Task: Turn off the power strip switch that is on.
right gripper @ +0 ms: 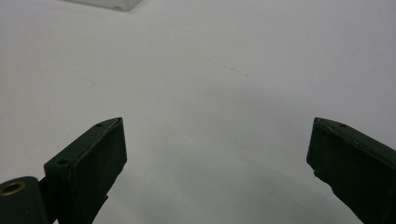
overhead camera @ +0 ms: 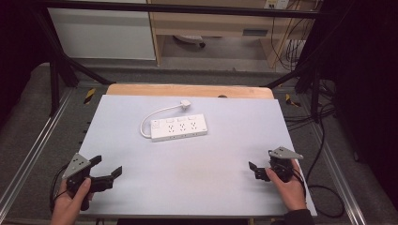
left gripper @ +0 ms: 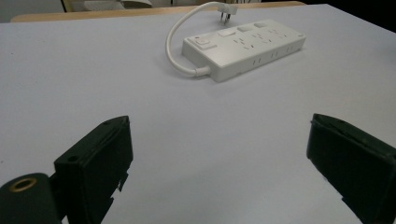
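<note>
In the left gripper view the two black jaws of the left gripper [left gripper: 219, 158] stand wide apart with nothing between them, bare bench surface showing in the gap. Ahead of them, in the upper middle of that frame, lies the white power strip [left gripper: 245, 49], flat on the bench, well apart from the jaws, its long axis running from lower left to upper right of the frame. Its short white cord [left gripper: 173, 44] curls out of the near left end and loops back to the plug [left gripper: 227, 10] at the top edge.

The right gripper [right gripper: 217, 158] is likewise spread wide and empty in its own view; a white corner that may be the strip just clips the top left of that frame.

From above, the left gripper [overhead camera: 110, 173] sits at the lower left of the frame and the right gripper [overhead camera: 256, 169] at the lower right, each in a hand at the near edge. The power strip [overhead camera: 179, 127] lies above and between them, slightly left of centre, its length nearly across the frame with a slight tilt. Both grippers are well short of it; the left appears the better lined up, since its jaws point towards the strip's switch end.

The bench [overhead camera: 187, 187] is covered by a plain pale grey sheet over a wooden top whose far edge shows. A dark metal frame surrounds it; beyond are grey floor, cables at the right and wooden furniture
</note>
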